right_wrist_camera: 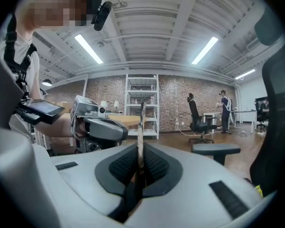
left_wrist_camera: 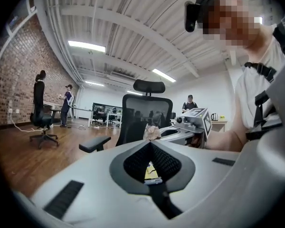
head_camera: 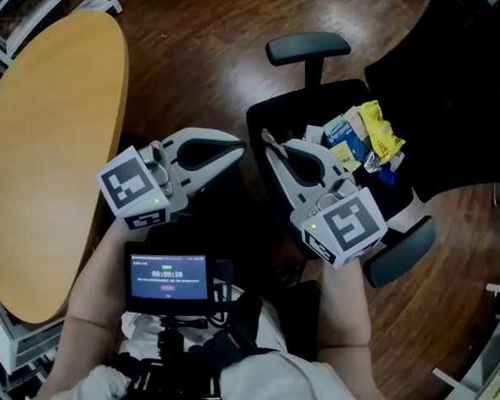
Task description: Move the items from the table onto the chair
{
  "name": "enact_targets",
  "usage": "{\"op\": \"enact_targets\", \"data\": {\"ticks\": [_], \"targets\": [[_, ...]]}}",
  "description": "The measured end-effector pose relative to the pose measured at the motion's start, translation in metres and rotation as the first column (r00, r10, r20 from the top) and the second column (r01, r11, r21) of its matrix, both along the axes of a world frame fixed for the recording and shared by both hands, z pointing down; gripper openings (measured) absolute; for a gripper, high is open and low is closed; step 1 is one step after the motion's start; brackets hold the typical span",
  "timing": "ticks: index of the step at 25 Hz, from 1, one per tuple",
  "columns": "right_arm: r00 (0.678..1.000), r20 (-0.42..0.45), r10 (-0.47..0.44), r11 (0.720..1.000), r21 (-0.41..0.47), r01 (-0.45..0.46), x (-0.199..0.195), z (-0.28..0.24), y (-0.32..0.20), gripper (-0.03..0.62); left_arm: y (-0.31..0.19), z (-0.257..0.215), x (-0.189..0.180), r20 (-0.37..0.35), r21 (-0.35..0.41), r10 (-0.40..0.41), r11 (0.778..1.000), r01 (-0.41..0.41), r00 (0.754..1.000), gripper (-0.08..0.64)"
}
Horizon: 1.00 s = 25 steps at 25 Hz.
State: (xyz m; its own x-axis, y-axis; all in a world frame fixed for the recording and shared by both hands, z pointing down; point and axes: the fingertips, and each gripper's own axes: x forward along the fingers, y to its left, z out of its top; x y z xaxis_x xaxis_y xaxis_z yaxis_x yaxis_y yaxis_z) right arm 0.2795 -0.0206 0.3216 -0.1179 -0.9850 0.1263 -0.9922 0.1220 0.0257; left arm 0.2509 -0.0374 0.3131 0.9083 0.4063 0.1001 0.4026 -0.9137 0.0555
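Head view puts a pile of snack packets (head_camera: 362, 140) on the seat of the chair (head_camera: 285, 107), close against its back, while the part of the table (head_camera: 42, 165) that shows is bare wood. The left gripper (head_camera: 236, 151) has its jaws pressed together with nothing between them. The right gripper (head_camera: 267, 140) is clamped on a thin wrapper (right_wrist_camera: 140, 122), which stands edge-on between the pads in the right gripper view and pokes out past the tips as a small crumpled tuft. I judge the wrapper and the packets to be light, soft, crinkly film, somewhat slippery, so a flat sealed edge should hold better than a puffed middle, and a hard squeeze could crush what is inside. Both grippers hang over the gap between table and chair, tips near each other but apart, with the table's rounded edge near the left one. The near part of the seat is free for setting things down. 2 armrests (head_camera: 308, 47) bound the seat, so the open way in looks to be over its front edge
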Motion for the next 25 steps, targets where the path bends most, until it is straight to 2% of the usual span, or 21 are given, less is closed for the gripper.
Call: {"op": "enact_targets", "data": {"ticks": [5, 10, 15, 21, 25], "targets": [[0.995, -0.046, 0.083, 0.991, -0.098, -0.087, 0.03, 0.046, 0.026, 0.003, 0.021, 0.035, 0.032, 0.043, -0.023, 0.057, 0.998, -0.056, 0.997, 0.008], [0.98, -0.068, 0.187, 0.953, -0.23, -0.198, 0.06, 0.088, 0.058, 0.003, 0.043, 0.057, 0.055, 0.081, -0.112, 0.13, 0.986, -0.121, 0.988, 0.008], [0.964, -0.086, 0.25, 0.915, -0.304, -0.265, 0.079, 0.118, 0.076, 0.003, 0.06, 0.075, 0.071, 0.117, -0.131, 0.172, 0.979, -0.156, 0.978, 0.008], [0.936, -0.193, 0.295, 0.837, -0.421, -0.35, 0.108, 0.157, 0.088, 0.004, 0.064, 0.101, 0.081, 0.164, -0.142, 0.188, 0.976, -0.166, 0.968, 0.008], [0.906, -0.303, 0.295, 0.745, -0.52, -0.417, 0.134, 0.179, 0.092, 0.005, 0.06, 0.107, 0.081, 0.176, -0.161, 0.18, 0.975, -0.152, 0.968, 0.008]]}}
